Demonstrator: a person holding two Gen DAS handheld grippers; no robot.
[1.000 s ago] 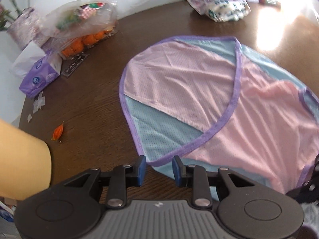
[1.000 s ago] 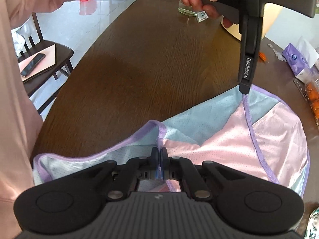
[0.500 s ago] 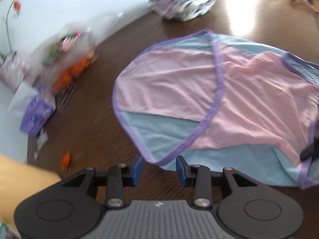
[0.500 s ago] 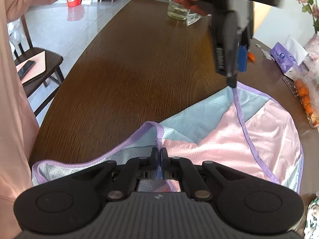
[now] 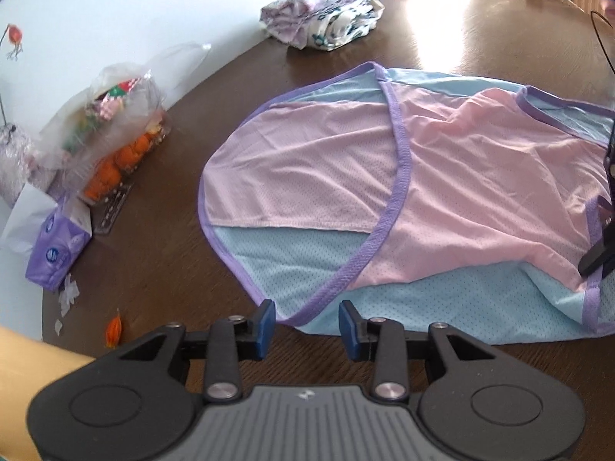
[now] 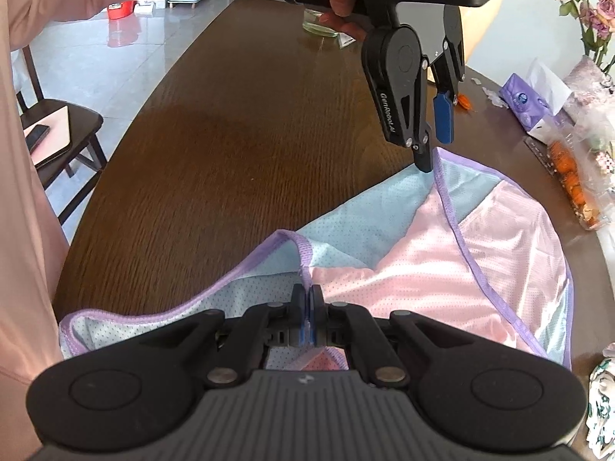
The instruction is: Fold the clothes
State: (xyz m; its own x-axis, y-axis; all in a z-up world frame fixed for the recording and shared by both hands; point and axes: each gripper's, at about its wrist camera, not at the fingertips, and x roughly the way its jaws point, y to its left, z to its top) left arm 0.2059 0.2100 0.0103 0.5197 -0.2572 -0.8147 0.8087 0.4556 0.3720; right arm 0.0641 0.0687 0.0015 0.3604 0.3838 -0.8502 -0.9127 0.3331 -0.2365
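Observation:
A pink and light-blue mesh garment (image 5: pixel 461 176) with purple hems lies spread on the brown table (image 5: pixel 173 176). My left gripper (image 5: pixel 307 313) stands open at the garment's near corner. The purple hem tip lies between its blue pads (image 5: pixel 265 320), which do not press on it. From the right wrist view, the left gripper (image 6: pixel 434 148) hangs over the far corner of the garment (image 6: pixel 480 238), held by a person's hand. My right gripper (image 6: pixel 306 296) is shut on a purple hem fold at the garment's other end and lifts it slightly.
A stack of folded patterned clothes (image 5: pixel 326 19) sits at the back of the table. A plastic bag of oranges (image 5: pixel 115 126), a purple tissue pack (image 5: pixel 57 249) and an orange scrap (image 5: pixel 114 328) lie left. A glass (image 6: pixel 319 25) stands far off; a chair (image 6: pixel 57 134) stands beside the table.
The left gripper rolled and shifted along the garment's edge, and its jaws widened a little around the hem corner. The right gripper stayed shut on the hem.

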